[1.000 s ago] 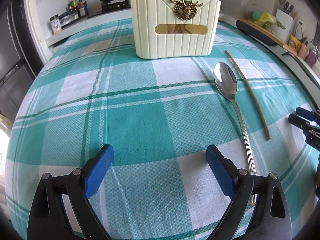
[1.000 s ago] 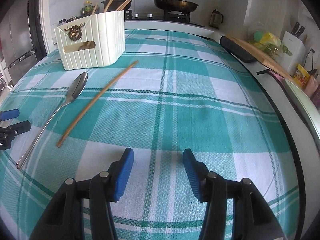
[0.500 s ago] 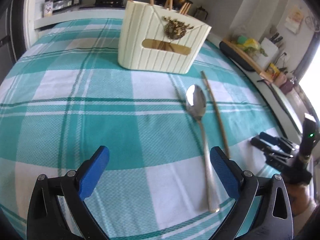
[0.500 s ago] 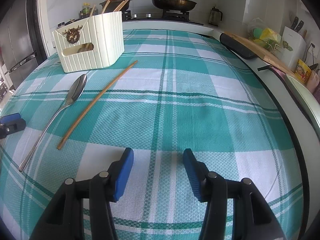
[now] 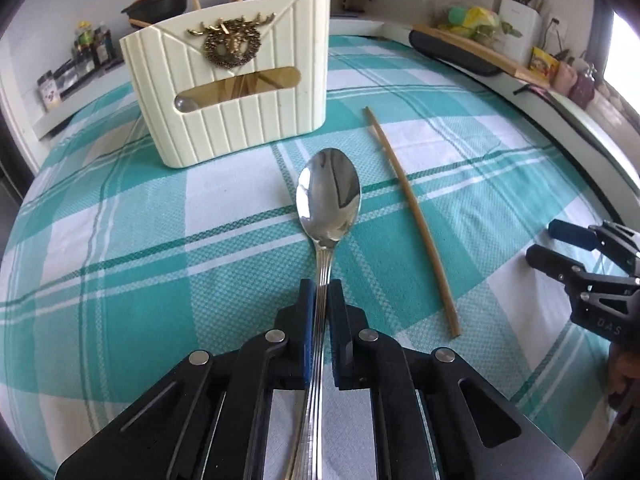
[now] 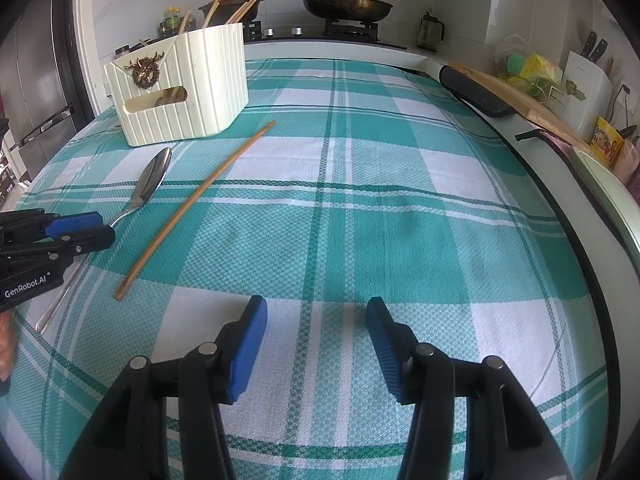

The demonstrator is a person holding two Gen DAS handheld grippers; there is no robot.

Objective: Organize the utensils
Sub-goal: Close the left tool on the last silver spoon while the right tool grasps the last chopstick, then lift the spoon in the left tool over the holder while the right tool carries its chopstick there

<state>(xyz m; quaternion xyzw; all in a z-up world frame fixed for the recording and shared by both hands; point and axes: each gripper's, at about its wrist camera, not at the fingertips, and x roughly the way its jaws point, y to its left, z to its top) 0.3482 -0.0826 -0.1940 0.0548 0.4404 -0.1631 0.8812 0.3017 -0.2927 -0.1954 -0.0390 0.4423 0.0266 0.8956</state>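
Observation:
A metal spoon (image 5: 329, 194) lies on the teal checked tablecloth (image 5: 120, 240), bowl toward the cream utensil holder (image 5: 228, 80). My left gripper (image 5: 320, 292) is shut on the spoon's handle, its blue pads pressing both sides. One wooden chopstick (image 5: 412, 216) lies just right of the spoon. The holder has several chopsticks standing in it. In the right wrist view the spoon (image 6: 154, 178), the chopstick (image 6: 196, 208) and the left gripper (image 6: 96, 230) sit at the left. My right gripper (image 6: 316, 316) stands open over bare cloth, nothing between its fingers.
Beyond the table a stove carries a frying pan (image 6: 346, 4) and a red-lidded pot (image 6: 232, 2). A cutting board (image 6: 520, 100), knife block (image 6: 586, 88) and packets line the right counter. Spice jars (image 5: 86, 52) stand at the far left.
My left gripper moved right over the spoon's handle and went from wide open to shut on it. The right gripper has kept still.

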